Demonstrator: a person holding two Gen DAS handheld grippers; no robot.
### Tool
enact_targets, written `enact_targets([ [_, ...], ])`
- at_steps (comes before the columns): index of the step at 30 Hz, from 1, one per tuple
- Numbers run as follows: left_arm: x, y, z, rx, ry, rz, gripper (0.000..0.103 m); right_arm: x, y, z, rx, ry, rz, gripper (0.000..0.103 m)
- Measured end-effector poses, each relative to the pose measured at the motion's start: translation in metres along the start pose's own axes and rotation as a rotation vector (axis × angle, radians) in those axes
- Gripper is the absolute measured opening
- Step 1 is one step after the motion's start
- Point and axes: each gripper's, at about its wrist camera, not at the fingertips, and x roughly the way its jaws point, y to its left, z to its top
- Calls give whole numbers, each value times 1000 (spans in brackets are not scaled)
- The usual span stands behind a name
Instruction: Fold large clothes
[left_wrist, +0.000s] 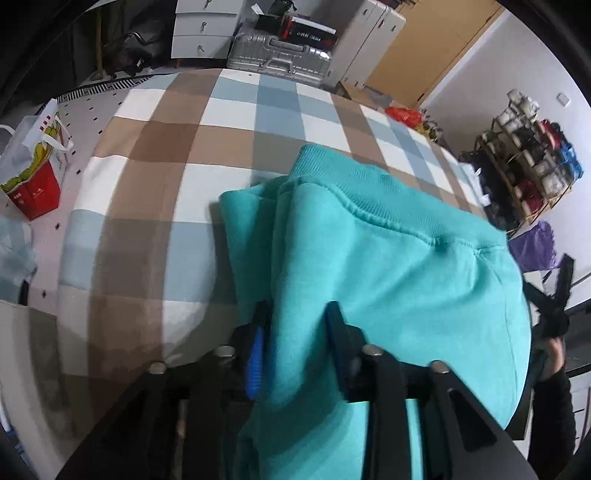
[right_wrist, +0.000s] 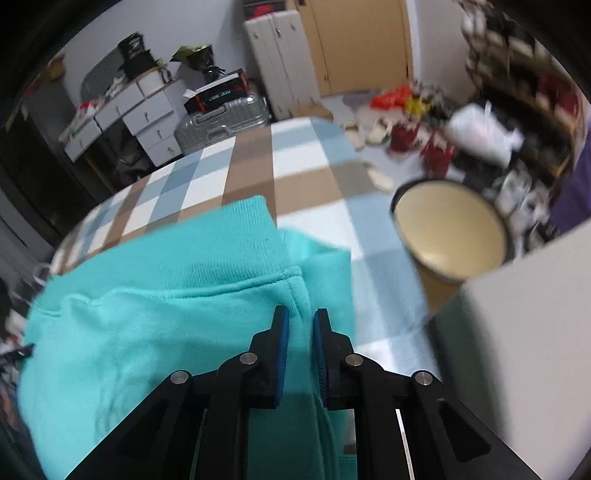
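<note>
We hold a turquoise fleece sweatshirt with a ribbed hem over a bed with a brown, white and blue checked cover. Our left tongs straddle a thick fold of the garment, black fingers pressing both sides, the cloth bulging toward two o'clock. Our right tongs, drawn close together, pinch a narrow ridge of the same sweatshirt, which spreads toward nine o'clock. A round cream-lined tub stands at two o'clock.
</note>
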Motion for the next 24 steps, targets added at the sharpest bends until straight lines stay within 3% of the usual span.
enact_targets([
  [2,-16,1,-2,-8,-40,50,58,-13,-3,-2,0,-10,19,19],
  [4,-29,1,-10,-24,-62,51,68,-30,-9,-9,-8,-4,71,34],
  [5,-32,4,-14,-36,-56,27,71,-42,-14,-17,-3,-16,80,53],
  [6,-30,7,-20,-44,-33,-2,71,-53,-17,-26,-1,-35,106,63],
  [8,-17,11,-29,-57,38,-46,71,-70,-22,-42,3,-58,148,65],
  [11,-1,11,-45,-93,120,-156,71,-84,-30,-72,-2,-46,182,75],
  [16,6,3,-60,-79,134,-207,70,-77,-24,-119,-30,50,245,75],
  [17,10,2,-63,-83,154,-202,62,-74,-22,-123,-30,58,255,75],
  [19,14,1,-66,-111,163,-201,51,-71,-15,-130,-49,56,262,64],
  [20,13,-3,-68,-105,173,-199,42,-71,-13,-132,-59,53,265,51],
  [24,5,-13,-87,-60,190,-159,28,-83,-5,-142,-62,23,271,28],
])
